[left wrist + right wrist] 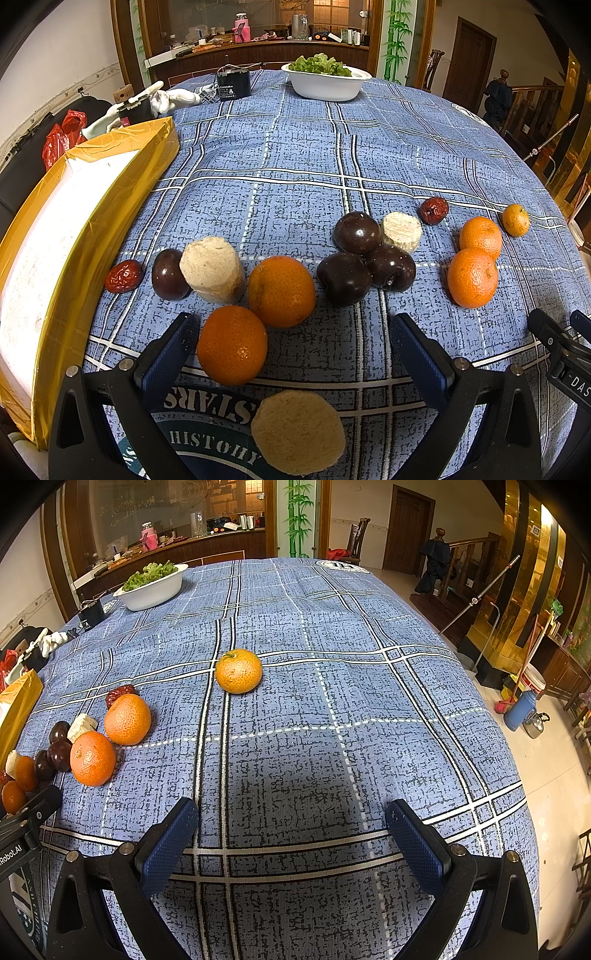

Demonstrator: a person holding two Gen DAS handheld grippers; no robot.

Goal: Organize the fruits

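Fruits lie across a blue plaid tablecloth point(295, 155). My left gripper point(291, 343) is open; an orange point(232, 345) sits just inside its left finger, a second orange point(281, 291) beyond it, and a beige cut piece point(298, 432) between the fingers near the camera. Three dark plums point(364, 258) cluster ahead, two oranges point(474, 262) to the right, and a small orange point(515, 220) farther right. My right gripper point(291, 827) is open and empty above bare cloth; the small orange point(238, 671) lies ahead of it, and two oranges point(110, 738) lie to its left.
A yellow-taped foam box point(74, 221) lies on the table's left edge. A white bowl of lettuce point(325, 83) and a black battery point(233, 85) stand at the far end. Red dates point(124, 276), another plum point(169, 275) and beige cylinders point(212, 269) lie among the fruit.
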